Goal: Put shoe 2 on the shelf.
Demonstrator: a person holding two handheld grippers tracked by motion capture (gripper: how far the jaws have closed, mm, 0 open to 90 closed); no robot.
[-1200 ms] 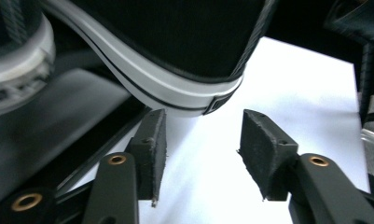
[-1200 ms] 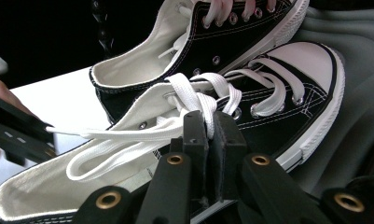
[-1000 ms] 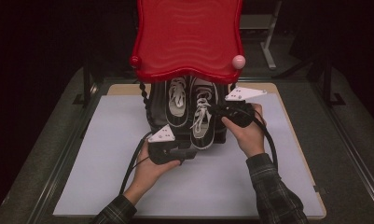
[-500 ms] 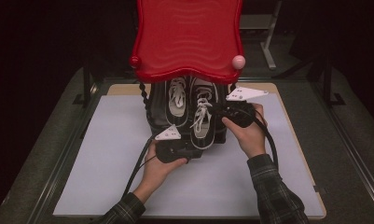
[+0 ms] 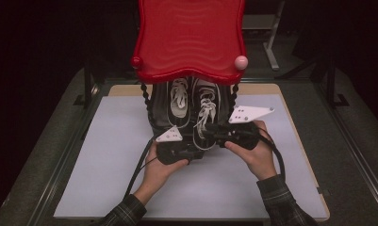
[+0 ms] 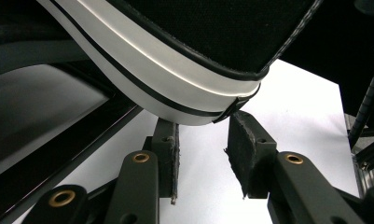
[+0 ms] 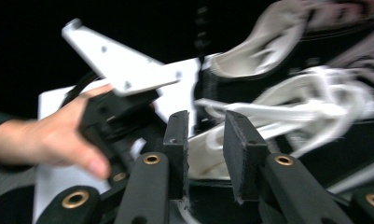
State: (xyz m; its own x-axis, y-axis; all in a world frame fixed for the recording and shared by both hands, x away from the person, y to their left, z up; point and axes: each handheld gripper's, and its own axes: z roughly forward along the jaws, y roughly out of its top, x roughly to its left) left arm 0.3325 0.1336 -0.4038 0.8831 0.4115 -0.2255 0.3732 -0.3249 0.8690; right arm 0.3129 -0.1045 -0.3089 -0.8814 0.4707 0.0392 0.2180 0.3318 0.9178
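Two black sneakers with white laces, the left shoe (image 5: 178, 101) and the right shoe (image 5: 206, 110), stand toe-forward in a black rack under a red wavy top (image 5: 189, 37). My left gripper (image 5: 193, 149) sits at the right shoe's toe. Its jaws have just been closing and stand open (image 6: 203, 123), with the white sole rim (image 6: 175, 88) right over the tips and nothing between the pads. My right gripper (image 5: 209, 128) points left at the right shoe's laces (image 7: 287, 109). Its jaws (image 7: 206, 116) have just been opening, with a lace strand behind the gap.
The rack stands on a white mat (image 5: 106, 155) over a wooden board on a dark table. A pink knob (image 5: 242, 61) and a red knob (image 5: 136, 61) stick out from the red top's front corners. Twisted black posts (image 5: 144, 94) hold up that top.
The right gripper has drawn a little toward the person's side, away from the upper laces. The left gripper has stayed at the shoe's toe.
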